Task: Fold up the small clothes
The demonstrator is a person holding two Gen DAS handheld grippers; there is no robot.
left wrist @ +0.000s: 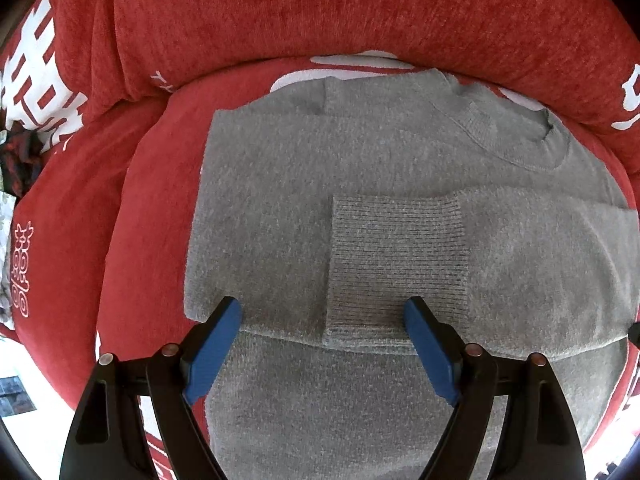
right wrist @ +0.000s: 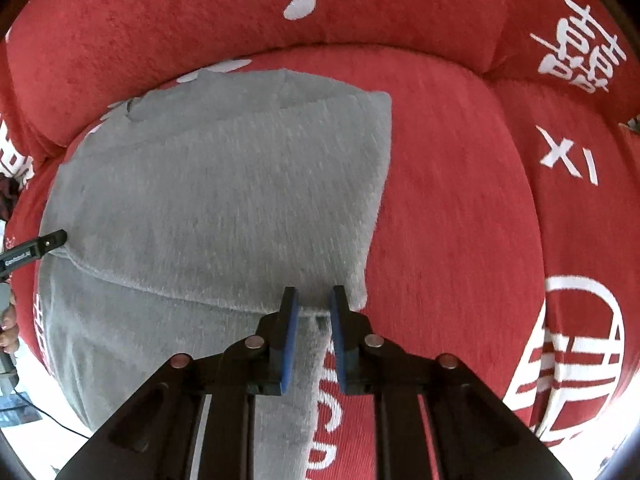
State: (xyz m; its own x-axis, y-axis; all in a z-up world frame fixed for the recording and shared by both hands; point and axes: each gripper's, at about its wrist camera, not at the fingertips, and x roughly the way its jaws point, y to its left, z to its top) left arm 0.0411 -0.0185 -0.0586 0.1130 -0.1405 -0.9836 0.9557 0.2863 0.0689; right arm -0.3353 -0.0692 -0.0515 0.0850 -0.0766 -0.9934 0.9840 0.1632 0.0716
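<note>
So far the grey sweater [left wrist: 304,184] lies flat on the red sofa [left wrist: 280,8], collar toward the backrest, with a sleeve folded across its chest so the ribbed cuff [left wrist: 396,264] rests mid-body. Both sides look tucked in; judging by the long body, the lengthwise fold is not yet done. The left gripper [left wrist: 322,316] hovers wide open over the cuff, holding nothing. The right gripper [right wrist: 314,300] stands narrowly parted above the sweater's folded edge, with no cloth visibly pinched.
</note>
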